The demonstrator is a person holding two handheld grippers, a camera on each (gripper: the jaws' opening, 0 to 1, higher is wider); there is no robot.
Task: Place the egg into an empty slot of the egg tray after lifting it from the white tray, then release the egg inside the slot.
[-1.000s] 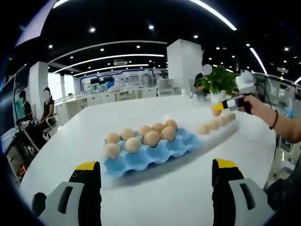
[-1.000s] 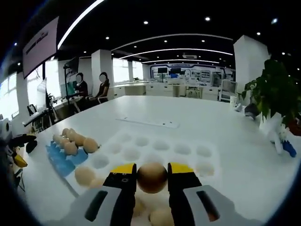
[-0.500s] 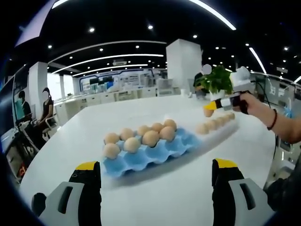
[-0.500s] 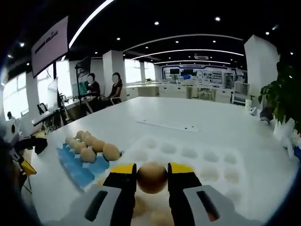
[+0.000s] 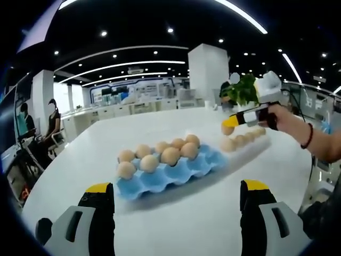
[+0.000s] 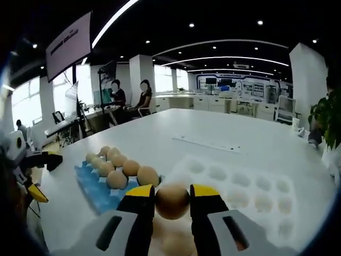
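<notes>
Egg (image 6: 172, 201), brown and round, sits squeezed between the two yellow-tipped jaws of our right tongs (image 6: 172, 198). The jaws press on both sides so it cannot drop. We hold it up in the air, above the near edge of the white plastic tray (image 6: 250, 184) with round dips. A few more brown eggs lie in that tray, below the tongs.

To the left of the white tray is the blue egg tray (image 6: 93, 184). It rests on the big white bench (image 6: 176, 130). Brown eggs fill its far row and part of the next one. The near cups look empty, so we think one of those is where our egg should go.

From the left gripper view we see the right tongs (image 5: 230, 125) far off on the right, with the egg at their tip, above the row of eggs. Our left tongs (image 5: 178, 200) are wide open and hold nothing. They wait near the blue egg tray (image 5: 170, 173), out of the way.
</notes>
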